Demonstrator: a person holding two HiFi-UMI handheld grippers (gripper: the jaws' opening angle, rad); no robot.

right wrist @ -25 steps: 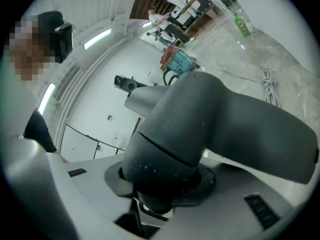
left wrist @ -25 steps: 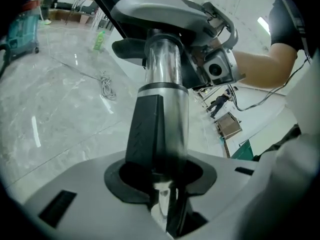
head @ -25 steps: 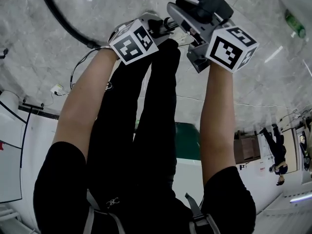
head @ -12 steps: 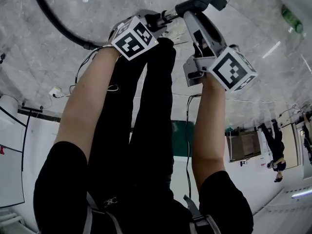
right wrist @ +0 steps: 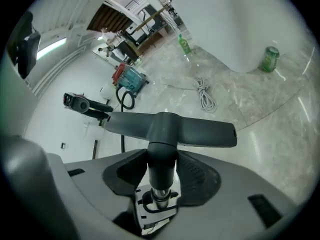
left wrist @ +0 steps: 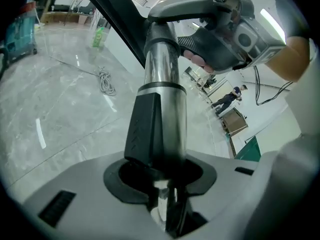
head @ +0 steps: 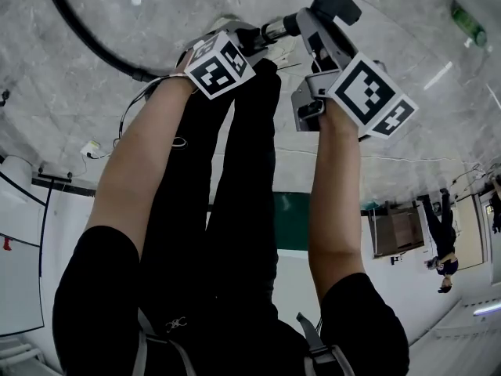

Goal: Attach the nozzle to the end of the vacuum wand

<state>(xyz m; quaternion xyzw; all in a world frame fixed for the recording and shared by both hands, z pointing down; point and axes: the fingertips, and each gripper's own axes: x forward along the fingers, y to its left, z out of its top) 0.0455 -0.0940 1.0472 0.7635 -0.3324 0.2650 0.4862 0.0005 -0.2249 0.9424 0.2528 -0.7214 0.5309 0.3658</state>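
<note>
Here, grey T-shaped nozzle (right wrist: 200,132) on chrome wand (left wrist: 161,69), left claw (left wrist: 162,178) clamps wand, right claw (right wrist: 160,178) closing round nozzle

Me, the right gripper (right wrist: 161,176): my jaws are closing, pads on either side of the neck, not pressing.
Between my jaws: the nozzle (right wrist: 170,129), neck upright, grey head crosswise past my tips.
Under the neck: chrome wand end (right wrist: 160,193) meets it.
Floor (right wrist: 270,134): coiled cable (right wrist: 204,96) mid-floor; green can (right wrist: 270,59) toward its right edge; green bottle (right wrist: 184,44) farther back.
</note>
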